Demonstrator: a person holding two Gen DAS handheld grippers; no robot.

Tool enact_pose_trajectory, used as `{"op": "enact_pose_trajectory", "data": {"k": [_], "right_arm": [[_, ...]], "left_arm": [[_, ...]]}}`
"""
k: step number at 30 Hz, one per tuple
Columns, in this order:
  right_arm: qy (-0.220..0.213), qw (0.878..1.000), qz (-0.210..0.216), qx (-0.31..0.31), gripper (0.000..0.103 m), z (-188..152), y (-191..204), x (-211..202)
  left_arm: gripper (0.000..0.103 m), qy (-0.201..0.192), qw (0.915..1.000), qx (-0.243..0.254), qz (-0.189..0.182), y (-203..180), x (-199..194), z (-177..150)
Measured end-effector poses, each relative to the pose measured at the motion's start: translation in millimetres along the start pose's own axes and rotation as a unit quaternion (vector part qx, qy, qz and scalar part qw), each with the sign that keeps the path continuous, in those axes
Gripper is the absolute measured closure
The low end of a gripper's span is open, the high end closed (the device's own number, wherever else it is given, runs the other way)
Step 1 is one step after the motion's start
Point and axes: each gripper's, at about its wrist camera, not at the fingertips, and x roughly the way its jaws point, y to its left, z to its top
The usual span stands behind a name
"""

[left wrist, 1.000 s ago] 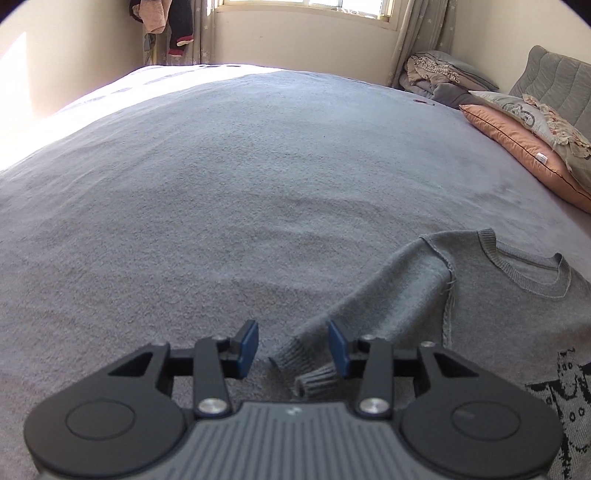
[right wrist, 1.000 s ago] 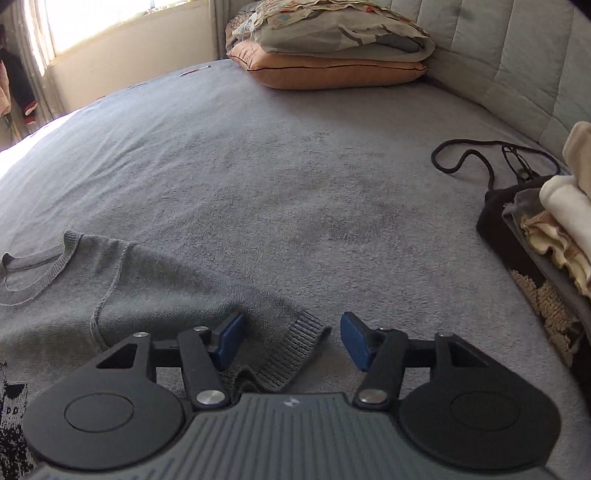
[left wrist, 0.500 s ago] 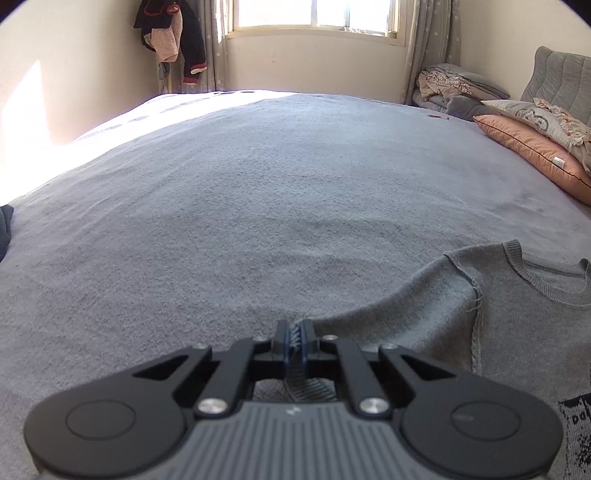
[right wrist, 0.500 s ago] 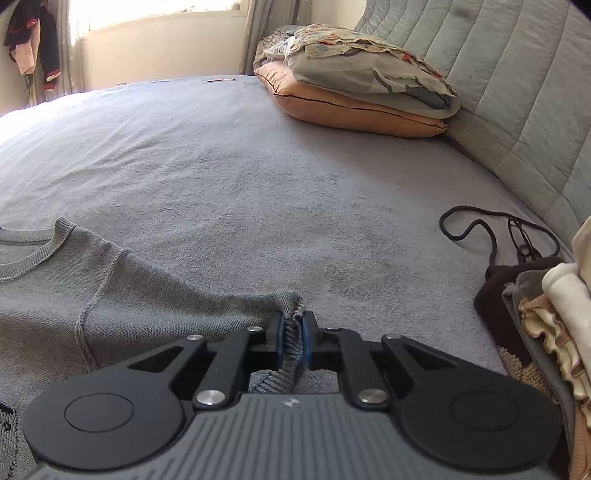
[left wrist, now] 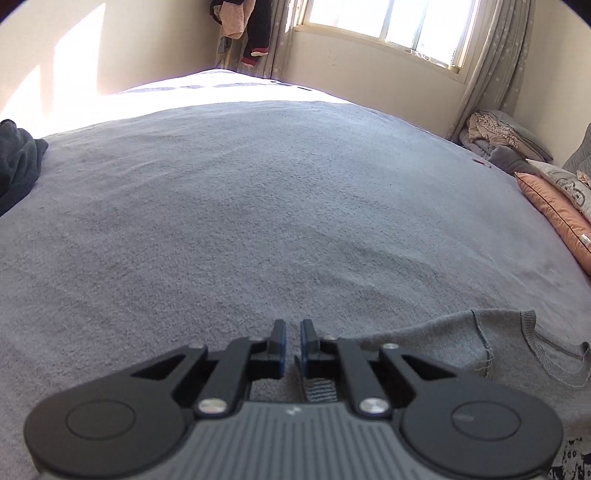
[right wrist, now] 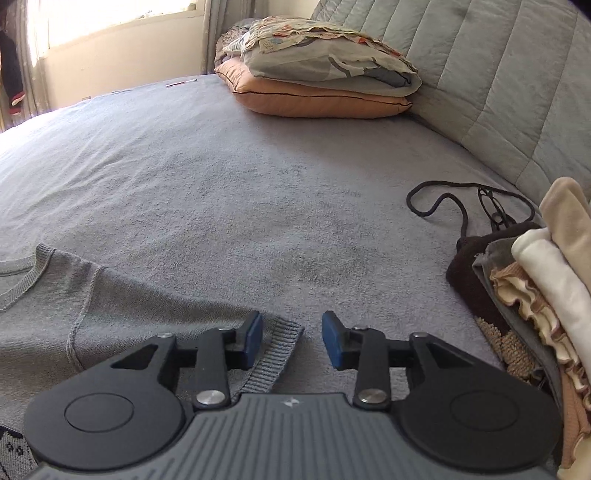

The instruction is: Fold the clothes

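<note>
A grey knit sweater (left wrist: 443,343) lies flat on the grey bed (left wrist: 258,221), neckline toward the pillows. My left gripper (left wrist: 293,338) is open by only a narrow gap, with bare blanket showing between the pads. The ribbed cuff (left wrist: 321,391) of that sleeve lies just under its right finger. In the right wrist view the sweater (right wrist: 110,306) fills the lower left. My right gripper (right wrist: 291,332) is wide open and holds nothing. The other sleeve's cuff (right wrist: 275,354) rests on the bed between its fingers, nearer the left one.
Stacked pillows (right wrist: 317,99) and a padded headboard (right wrist: 498,92) lie ahead on the right. A pile of folded clothes (right wrist: 546,280) and a black cord (right wrist: 461,206) sit at the right edge. A dark garment (left wrist: 14,158) lies far left. Window (left wrist: 388,22) beyond.
Both grippers were shut on the sleeve cuffs half a second ago. Both have now let go: the right one is wide open, the left one slightly. The sleeves lie stretched outward on the bed.
</note>
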Motion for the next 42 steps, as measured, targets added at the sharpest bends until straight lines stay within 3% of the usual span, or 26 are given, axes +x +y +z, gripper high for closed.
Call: {"op": "enact_pose_trajectory", "data": {"k": [1, 3, 5, 6, 8, 9, 10, 12, 13, 16, 17, 19, 21, 23, 24, 25, 27, 30, 32, 34, 36, 38, 41, 42], "right_arm": [[0.023, 0.999, 0.020, 0.010, 0.046, -2.9, -1.2, 0.5], [0.064, 0.995, 0.061, 0.040, 0.046, -10.8, -5.3, 2.9], [0.085, 0.990, 0.092, 0.063, 0.045, -18.4, -7.6, 5.6], [0.082, 0.992, 0.087, 0.044, 0.044, -20.5, -2.3, 6.2], [0.074, 0.994, 0.077, 0.004, 0.061, -24.6, 8.9, 7.2], [0.064, 0.996, 0.063, -0.012, 0.090, -21.8, 11.7, 2.6], [0.053, 0.997, 0.050, -0.028, 0.097, -18.8, 14.4, -2.2], [0.021, 0.997, 0.015, -0.072, 0.097, -10.6, 20.0, -18.0], [0.002, 0.996, -0.002, -0.088, 0.103, -5.7, 20.9, -28.1], [-0.001, 0.993, -0.030, -0.114, 0.102, -4.3, 20.4, -33.0], [0.023, 0.993, -0.015, -0.113, 0.102, -9.3, 17.4, -22.8], [0.058, 0.997, 0.023, -0.050, 0.096, -15.2, 0.9, -3.5], [0.071, 0.995, 0.052, 0.042, 0.088, -16.5, -21.0, 7.9], [0.057, 0.989, 0.068, 0.121, 0.065, -15.5, -38.5, 6.5], [0.044, 0.984, 0.072, 0.155, 0.045, -15.5, -44.2, 3.9], [0.036, 0.983, 0.075, 0.166, 0.037, -16.2, -44.9, 2.0], [0.030, 0.980, 0.083, 0.176, 0.036, -17.7, -43.8, 1.6], [0.052, 0.984, 0.085, 0.145, 0.035, -21.5, -28.8, 14.1], [0.038, 0.993, 0.066, 0.090, 0.042, -21.8, -10.9, 14.8], [0.017, 0.997, 0.058, 0.043, 0.098, -17.6, 4.4, 13.0], [-0.014, 0.999, 0.039, 0.007, 0.098, -12.0, 16.0, 2.3], [-0.072, 0.994, 0.003, -0.078, 0.098, -9.1, 38.5, -21.3], [-0.146, 0.973, 0.029, -0.175, 0.098, -9.3, 70.8, -60.6], [-0.170, 0.960, 0.039, -0.221, 0.098, -14.5, 84.6, -72.9]], "left_arm": [[0.096, 0.005, 1.0000, -0.005, -0.005, -1.4, -4.1, -0.7], [0.091, 0.013, 0.9998, -0.006, -0.013, -7.3, -12.6, -3.9], [0.086, 0.016, 0.9998, 0.008, -0.013, -15.6, -19.3, -10.4], [0.082, 0.019, 0.9996, 0.018, -0.013, -19.9, -20.2, -15.0], [0.079, 0.027, 0.9990, 0.034, -0.010, -23.9, -18.5, -23.0], [0.079, 0.034, 0.9988, 0.033, -0.009, -22.9, -17.2, -26.4], [0.079, 0.041, 0.9986, 0.032, -0.008, -21.7, -16.0, -29.6], [0.079, 0.049, 0.9984, 0.028, -0.009, -18.8, -15.3, -32.9], [0.079, 0.050, 0.9984, 0.026, -0.009, -18.2, -15.4, -33.0], [0.078, 0.052, 0.9984, 0.021, -0.006, -16.4, -15.7, -33.3], [0.078, 0.053, 0.9984, 0.019, -0.006, -15.8, -15.8, -33.4], [0.076, 0.055, 0.9984, 0.016, -0.004, -14.5, -16.0, -33.5], [0.065, 0.056, 0.9983, 0.012, -0.002, -13.3, -16.2, -33.7], [0.061, 0.058, 0.9983, 0.008, -0.001, -12.1, -16.4, -33.9], [0.061, 0.059, 0.9982, 0.007, 0.000, -11.5, -16.5, -34.0], [0.061, 0.060, 0.9982, 0.004, 0.001, -10.5, -16.3, -34.0], [0.060, 0.064, 0.9979, -0.006, 0.000, -6.9, -14.7, -34.0], [0.058, 0.062, 0.9980, -0.007, 0.002, -6.3, -14.5, -33.7], [0.057, 0.062, 0.9980, -0.006, 0.002, -6.2, -13.7, -33.8], [0.057, 0.062, 0.9980, -0.008, 0.001, -5.2, -13.0, -33.6], [0.057, 0.061, 0.9980, -0.015, 0.001, -3.0, -12.8, -32.2], [0.057, 0.061, 0.9979, -0.021, 0.001, -1.0, -12.5, -31.0], [0.057, 0.061, 0.9979, -0.023, 0.000, -0.9, -12.7, -30.5], [0.057, 0.061, 0.9978, -0.024, -0.001, -0.8, -13.2, -30.3]]}}
